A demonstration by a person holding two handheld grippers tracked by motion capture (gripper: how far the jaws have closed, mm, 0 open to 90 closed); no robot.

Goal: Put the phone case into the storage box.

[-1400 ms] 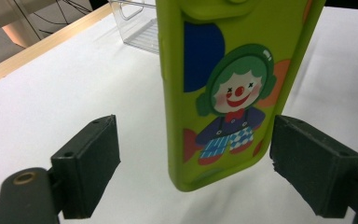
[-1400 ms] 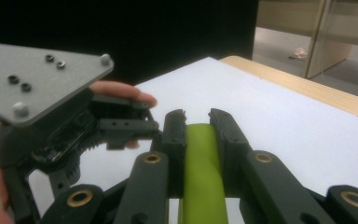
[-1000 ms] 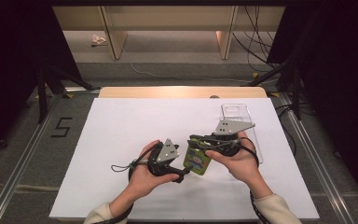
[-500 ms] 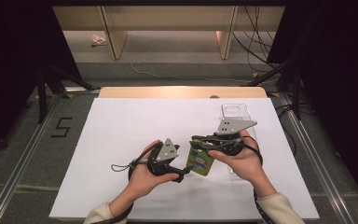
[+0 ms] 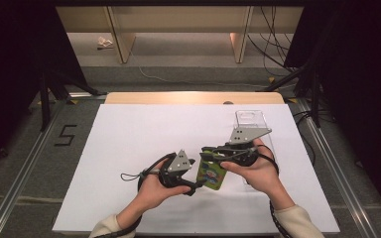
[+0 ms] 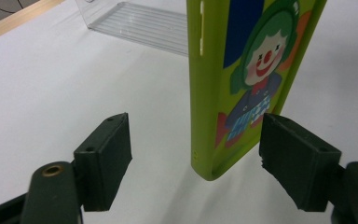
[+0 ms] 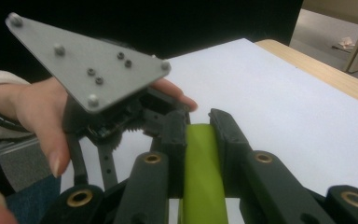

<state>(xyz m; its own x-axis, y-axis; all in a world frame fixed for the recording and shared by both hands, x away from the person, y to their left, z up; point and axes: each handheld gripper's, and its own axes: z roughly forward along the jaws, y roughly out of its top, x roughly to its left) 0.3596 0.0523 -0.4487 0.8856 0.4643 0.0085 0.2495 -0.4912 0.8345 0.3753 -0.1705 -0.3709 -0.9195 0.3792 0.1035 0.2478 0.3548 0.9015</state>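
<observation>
A lime-green phone case [image 5: 212,176] with a clown picture is held upright over the white table. My right gripper [image 5: 207,151] is shut on its upper edge, and the green edge [image 7: 200,172] sits pinched between the black jaws of that gripper [image 7: 198,123]. My left gripper [image 5: 196,184] comes in from the left, open. In the left gripper view the case [image 6: 242,70] hangs between the spread jaws of the left gripper [image 6: 198,149], close to the right-hand pad [image 6: 298,158] and well apart from the other. The left gripper [image 7: 121,112] with its grey plate faces the right gripper's camera.
A clear plastic box [image 5: 252,124] lies on the table behind my right hand, and its ribbed wall [image 6: 140,23] is in the left gripper view. The white table top [image 5: 129,134] stretches to the left. A wooden edge [image 5: 193,97] runs along the far side.
Hardly anything: both hands stay in place, and the green case has dropped a little, nearer the left gripper's jaws.
</observation>
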